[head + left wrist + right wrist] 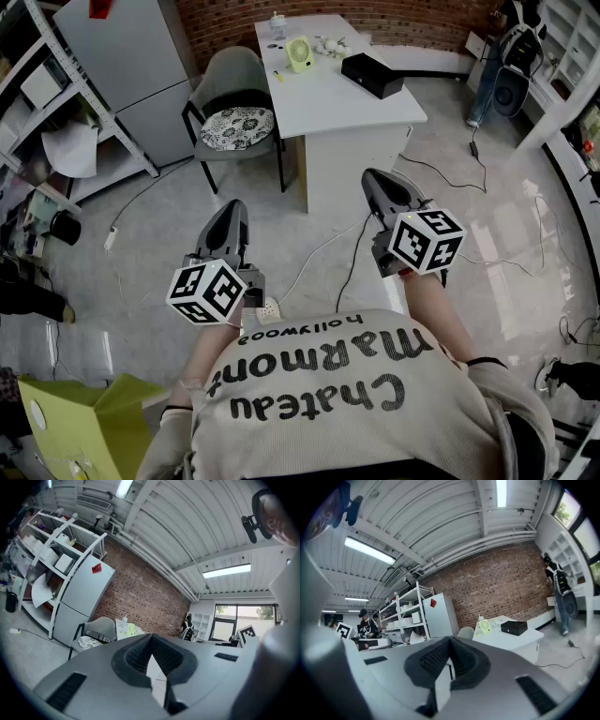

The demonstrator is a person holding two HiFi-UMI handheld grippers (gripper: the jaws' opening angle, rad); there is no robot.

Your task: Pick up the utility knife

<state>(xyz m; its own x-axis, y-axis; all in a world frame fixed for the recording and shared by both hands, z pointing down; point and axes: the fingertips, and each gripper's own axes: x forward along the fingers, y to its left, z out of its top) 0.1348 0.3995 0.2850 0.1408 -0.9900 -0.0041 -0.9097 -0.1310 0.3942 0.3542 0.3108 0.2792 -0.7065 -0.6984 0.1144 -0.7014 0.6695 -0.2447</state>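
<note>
Right gripper (373, 180) closed and empty, white table (328, 98) ahead, brick wall (394, 17) behind

left gripper (231, 214): held out forward, jaws together, nothing between | right gripper (375, 184): held out forward, jaws together, nothing between

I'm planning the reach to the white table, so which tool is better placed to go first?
Probably the right. The right tool is held nearer the white table; the left tool sits further back, toward the chair. Both are shut and empty. I cannot pick out the knife.
</note>
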